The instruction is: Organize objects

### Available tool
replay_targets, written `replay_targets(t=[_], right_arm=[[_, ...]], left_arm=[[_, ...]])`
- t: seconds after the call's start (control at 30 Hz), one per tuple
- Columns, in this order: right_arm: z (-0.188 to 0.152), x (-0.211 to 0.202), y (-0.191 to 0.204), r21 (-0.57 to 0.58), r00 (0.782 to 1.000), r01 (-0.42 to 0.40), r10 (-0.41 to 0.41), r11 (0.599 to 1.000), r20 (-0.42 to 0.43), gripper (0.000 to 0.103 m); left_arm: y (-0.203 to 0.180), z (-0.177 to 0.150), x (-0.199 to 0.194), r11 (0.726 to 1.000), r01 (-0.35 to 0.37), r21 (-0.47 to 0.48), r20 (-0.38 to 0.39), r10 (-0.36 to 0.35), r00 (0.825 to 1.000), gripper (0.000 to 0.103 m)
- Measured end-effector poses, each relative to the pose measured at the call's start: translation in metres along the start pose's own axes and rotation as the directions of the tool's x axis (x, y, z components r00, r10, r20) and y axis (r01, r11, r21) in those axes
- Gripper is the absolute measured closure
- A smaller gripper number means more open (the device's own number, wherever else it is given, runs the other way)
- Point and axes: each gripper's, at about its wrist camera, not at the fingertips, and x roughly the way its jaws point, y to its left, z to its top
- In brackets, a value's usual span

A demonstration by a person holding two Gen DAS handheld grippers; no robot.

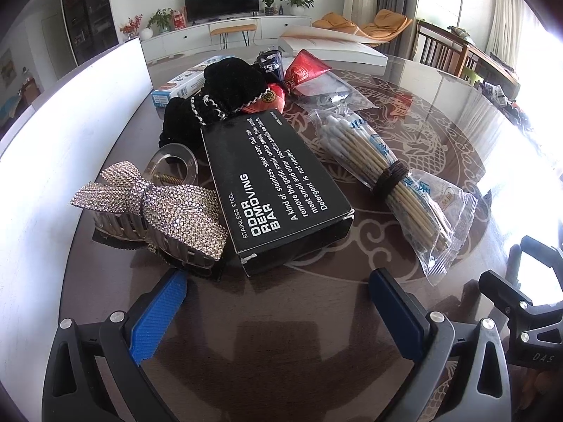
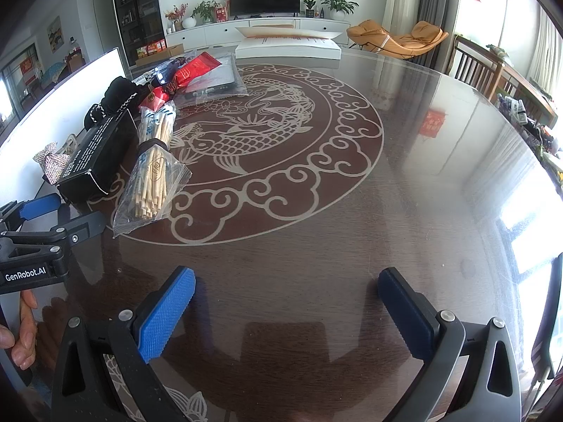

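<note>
Nothing picked yet; left gripper (image 1: 278, 295) spread wide, empty, just below black box (image 1: 274, 190) at frame centre; right gripper (image 2: 286, 299) also spread, empty over bare table (image 2: 404, 183); next probably closing on the box.

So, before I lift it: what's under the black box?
The black box rests partly on the sparkly bow clip and black fabric. Anything beneath its middle is hidden.
</note>
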Motion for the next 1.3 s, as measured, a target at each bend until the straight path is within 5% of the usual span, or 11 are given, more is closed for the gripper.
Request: replay_targets(t=[1.3], right_arm=[[0.000, 0.000, 0.000, -0.015, 1.000, 0.007, -0.007, 1.000, -0.003, 0.000]], left_arm=[[0.003, -0.019, -0.012, 1.000, 0.003, 0.003, -0.010, -0.003, 1.000, 0.000]])
